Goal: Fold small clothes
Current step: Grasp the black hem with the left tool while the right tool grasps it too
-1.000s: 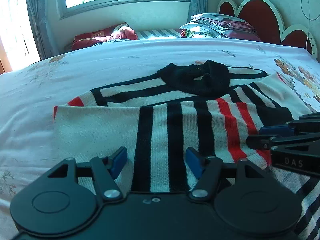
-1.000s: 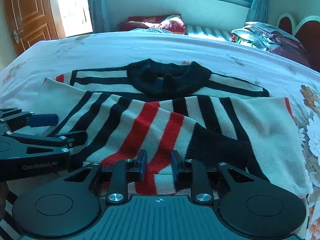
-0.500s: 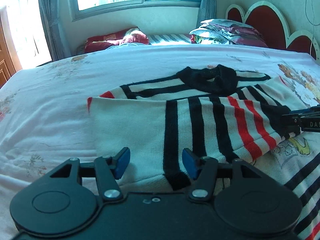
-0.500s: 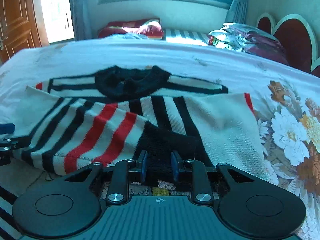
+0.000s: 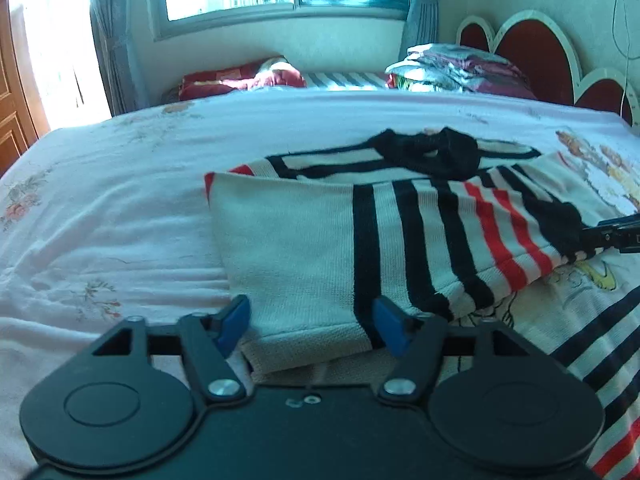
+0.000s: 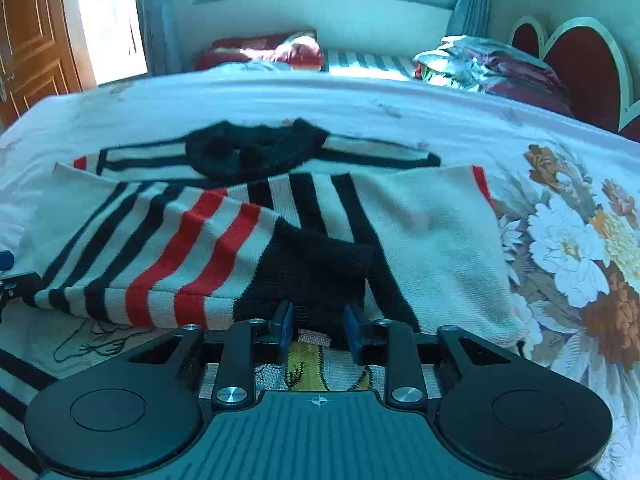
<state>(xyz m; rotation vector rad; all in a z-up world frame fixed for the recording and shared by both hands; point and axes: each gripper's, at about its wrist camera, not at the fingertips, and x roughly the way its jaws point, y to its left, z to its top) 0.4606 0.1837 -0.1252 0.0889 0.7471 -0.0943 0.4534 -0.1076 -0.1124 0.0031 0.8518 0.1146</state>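
A small white knit sweater [image 5: 304,240] with black and red stripes and a black collar [image 5: 432,152] lies on the bed, both sleeves folded across its front. My left gripper [image 5: 310,322] is open with the white fold's edge between its blue pads, not pinched. My right gripper [image 6: 318,326] is open, narrower, at the black cuff [image 6: 312,268] of the striped sleeve. In the right wrist view the sweater [image 6: 432,216] spreads ahead, with the left gripper's tip [image 6: 8,276] at the far left edge. The right gripper's tip [image 5: 612,232] shows at the right of the left wrist view.
The bed has a pale pink floral sheet [image 5: 120,208]. Folded bedding [image 5: 460,68] is stacked by the red headboard [image 5: 528,56]. A red pillow [image 5: 240,78] lies under the window. The sweater's printed, striped lower part [image 6: 100,344] lies near me. A wooden door [image 6: 32,40] stands left.
Both grippers have drawn back toward the near edge of the folded sleeves and apart from each other. The right gripper's pads have opened slightly.
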